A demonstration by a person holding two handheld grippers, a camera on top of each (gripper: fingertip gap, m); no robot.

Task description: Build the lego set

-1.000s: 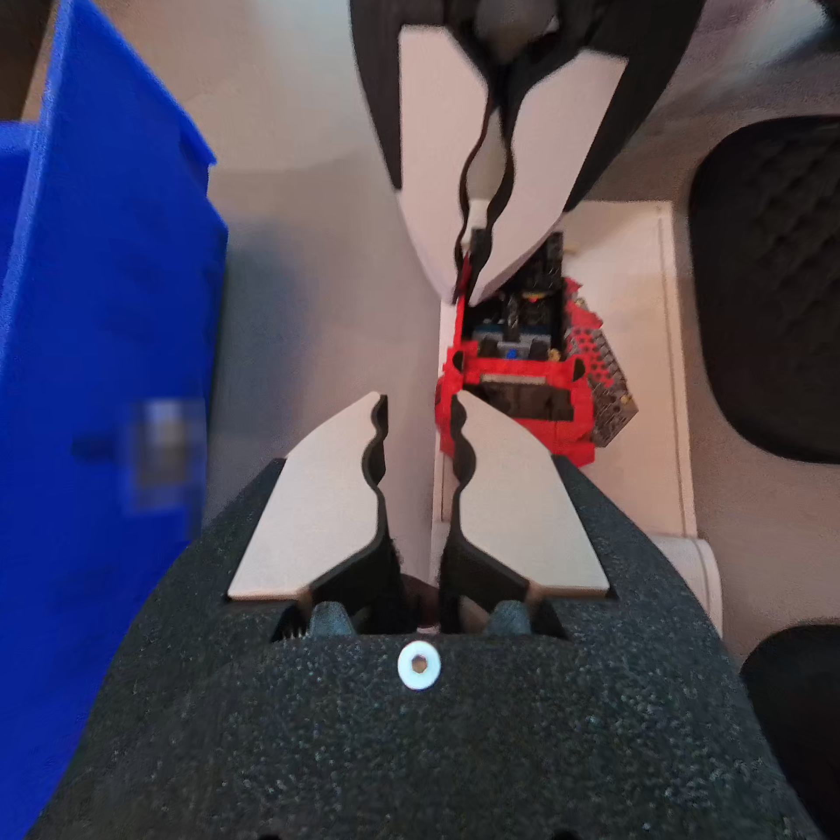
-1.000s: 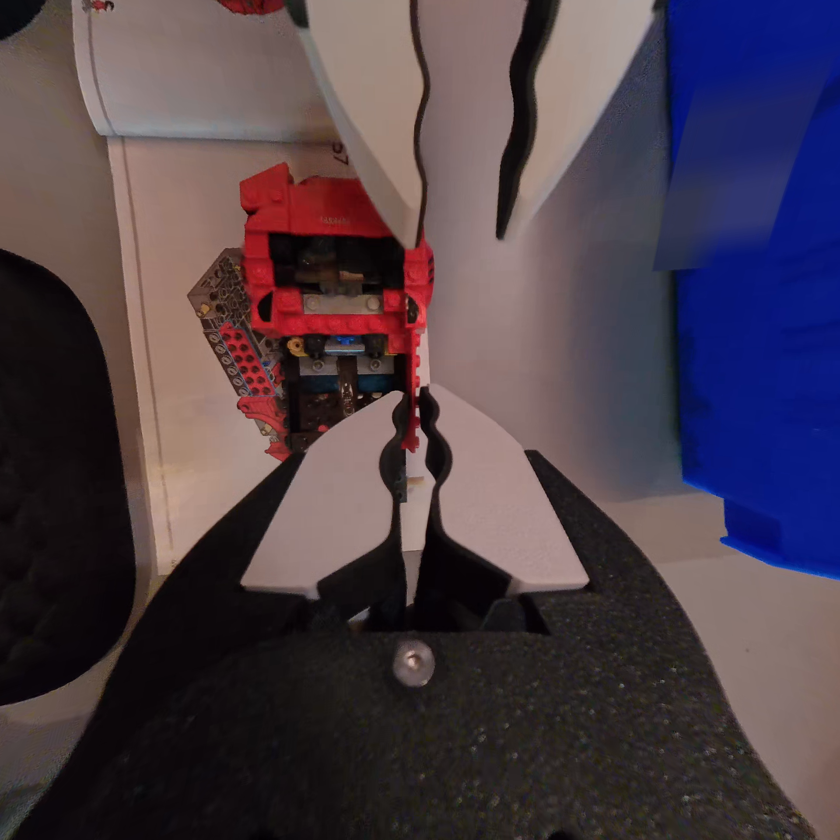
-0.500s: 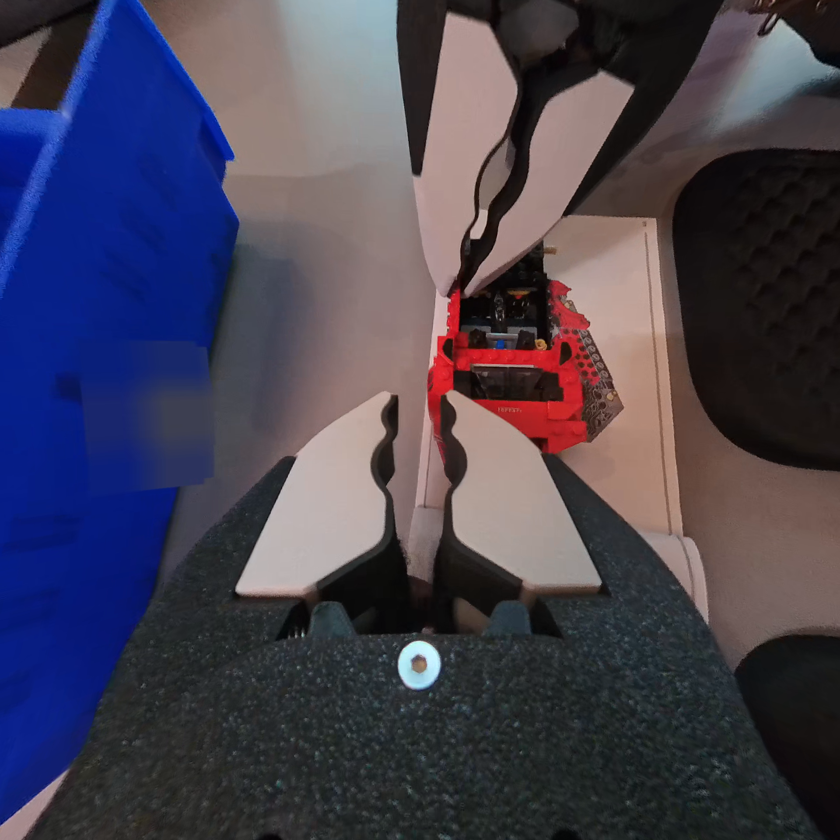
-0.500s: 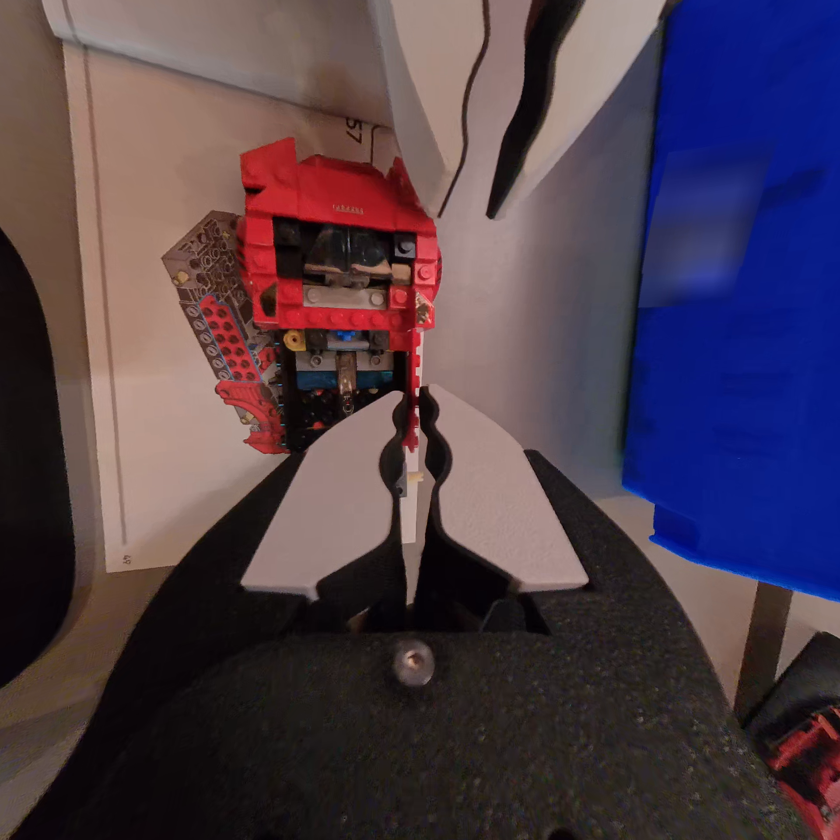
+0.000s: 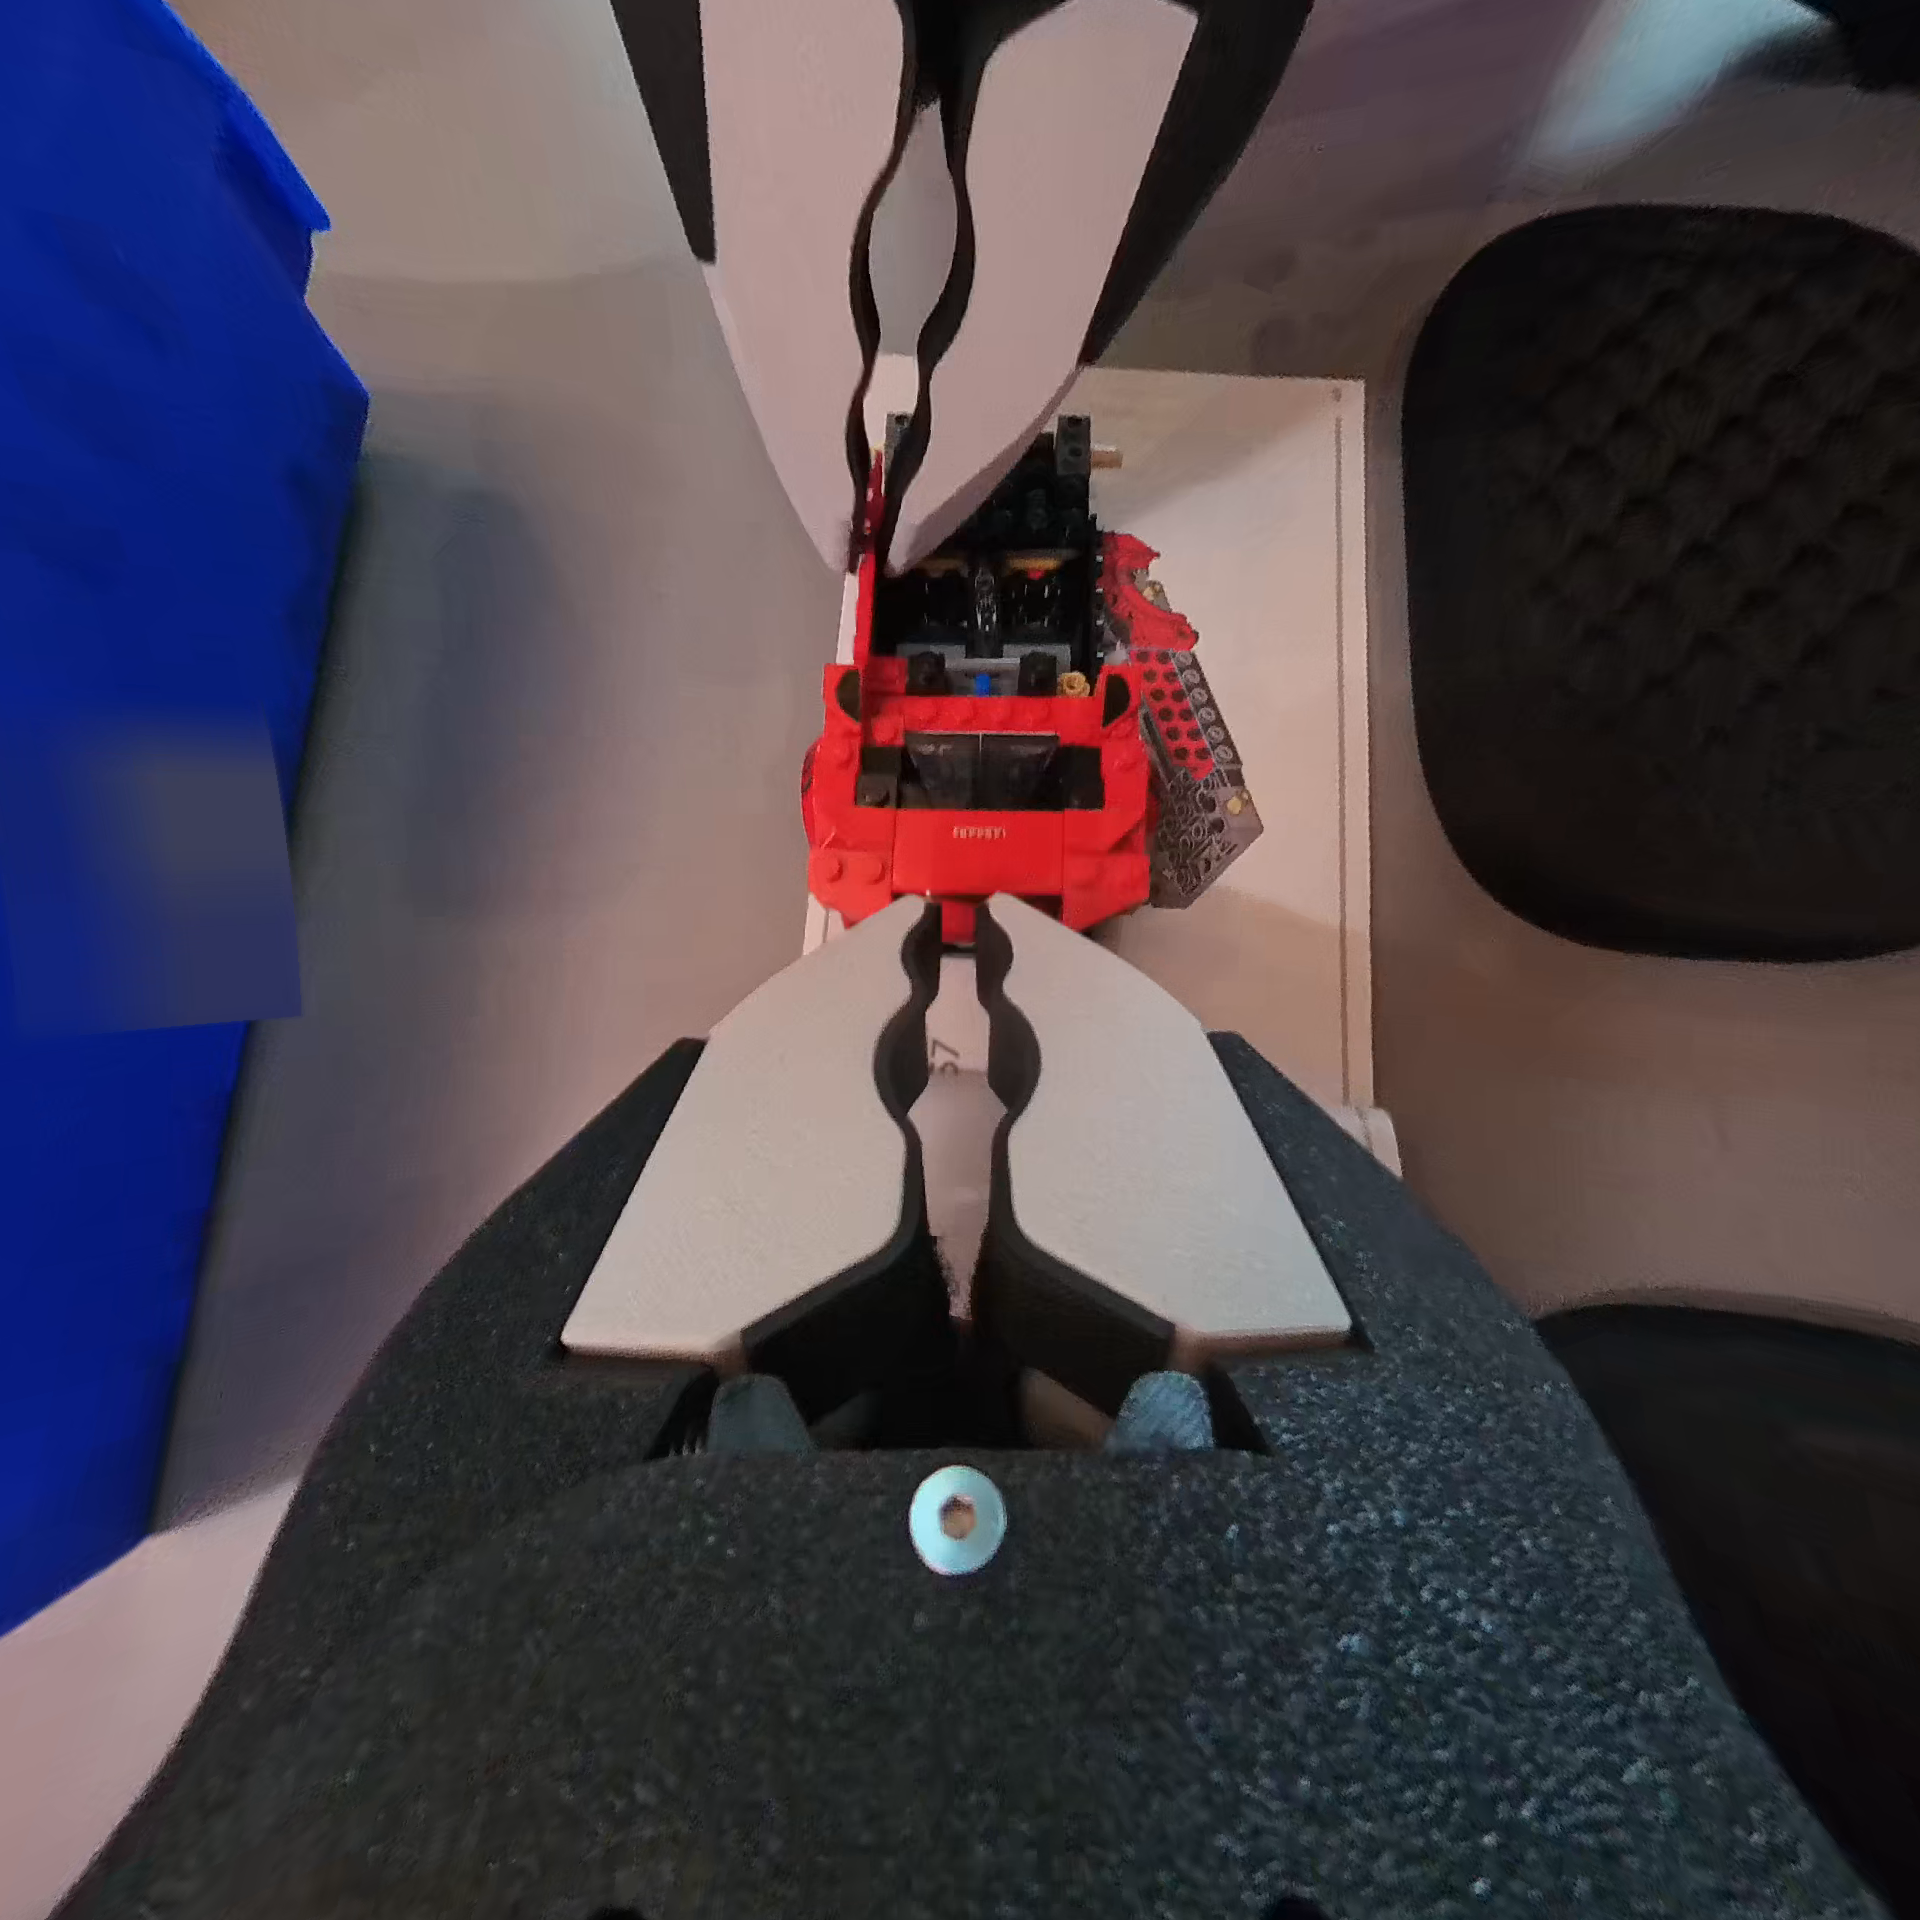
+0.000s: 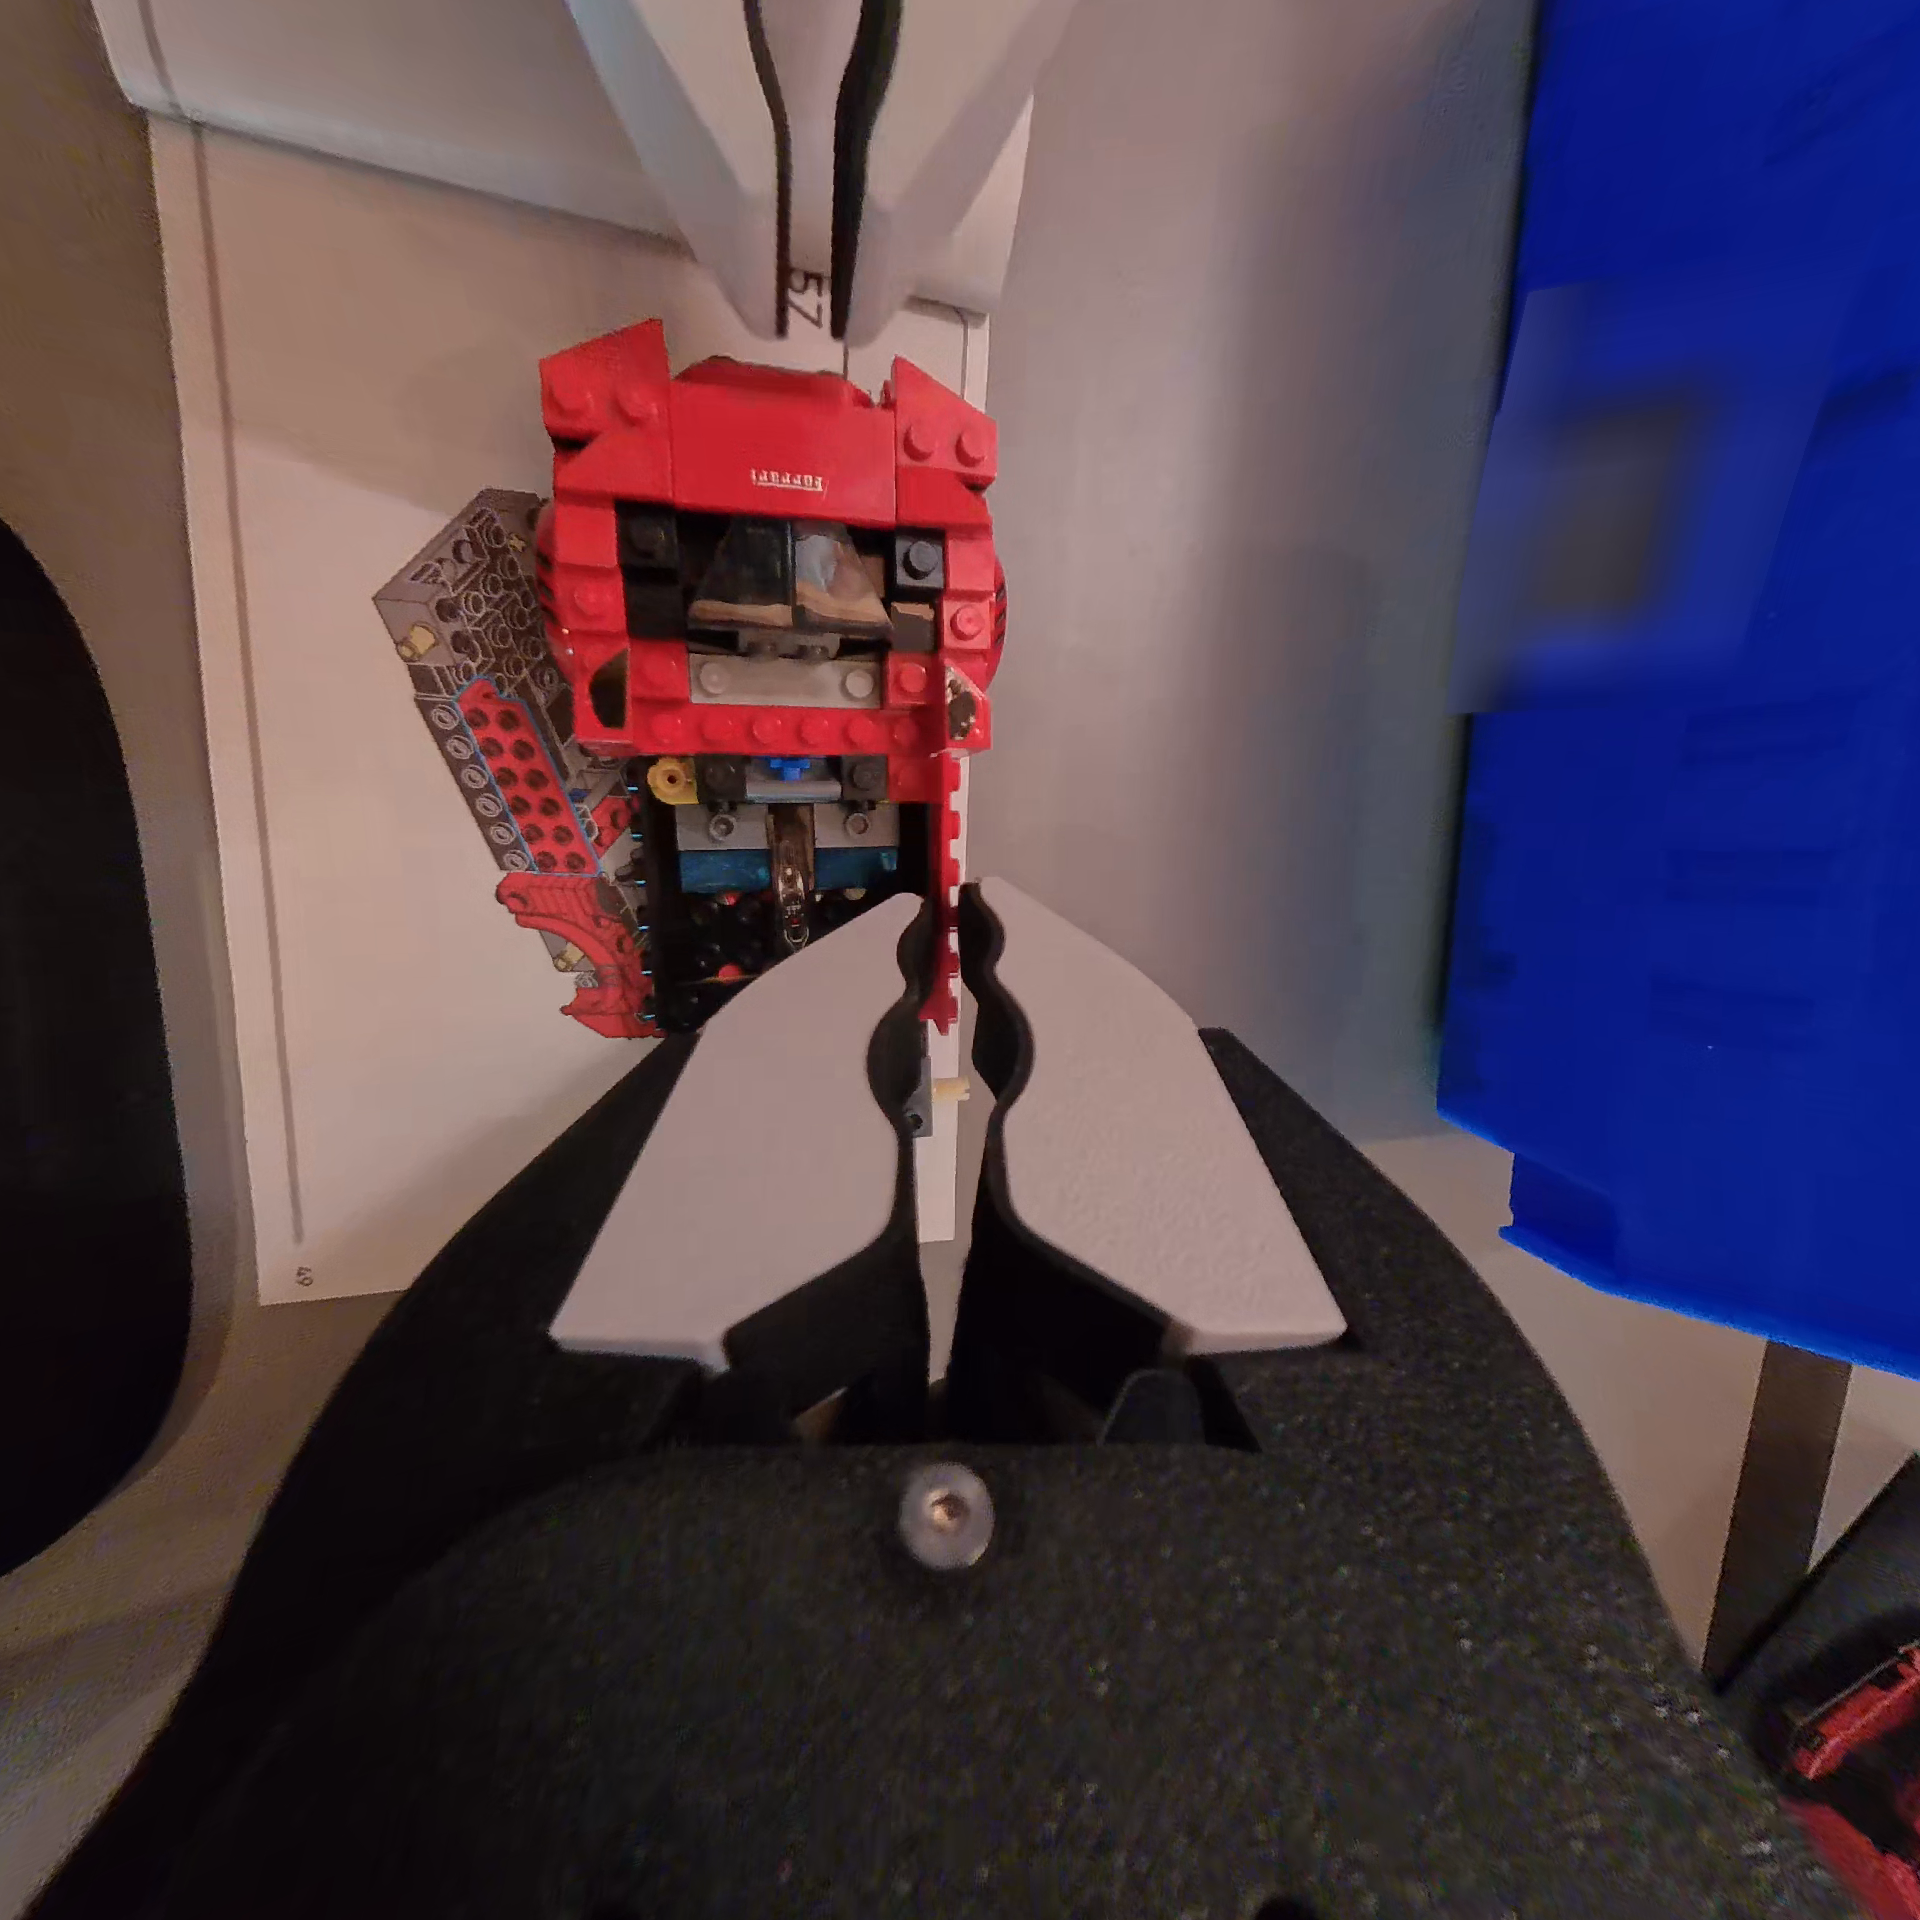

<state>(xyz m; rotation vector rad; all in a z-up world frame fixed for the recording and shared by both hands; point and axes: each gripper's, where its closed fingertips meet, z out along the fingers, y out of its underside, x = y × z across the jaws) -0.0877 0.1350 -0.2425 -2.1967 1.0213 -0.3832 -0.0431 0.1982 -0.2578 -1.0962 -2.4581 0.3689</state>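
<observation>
A partly built red and black lego car [image 5: 977, 842] sits over an open instruction booklet [image 5: 1278, 727]. It also shows in the right wrist view [image 6: 779, 457]. My left gripper [image 5: 956, 925] has its tips closed to a narrow gap on the car's red nose; it enters from the top of the right wrist view [image 6: 816, 327]. My right gripper [image 6: 940, 904] is shut on the car's thin red side wall at the opposite end, and reaches down from the top of the left wrist view [image 5: 873, 545].
A blue bin [image 5: 135, 623] stands close beside the car, on the right in the right wrist view [image 6: 1714, 727]. A black quilted pad [image 5: 1662, 571] lies on the other side. The booklet page [image 6: 343, 935] has a printed parts drawing. Another red and black lego piece [image 6: 1849, 1745] lies nearby. My right fingertips sit around 8 cm from my left ones.
My left gripper has moved in line with the car's red nose and its fingers have narrowed onto it. My right gripper has kept its hold on the red side wall.
</observation>
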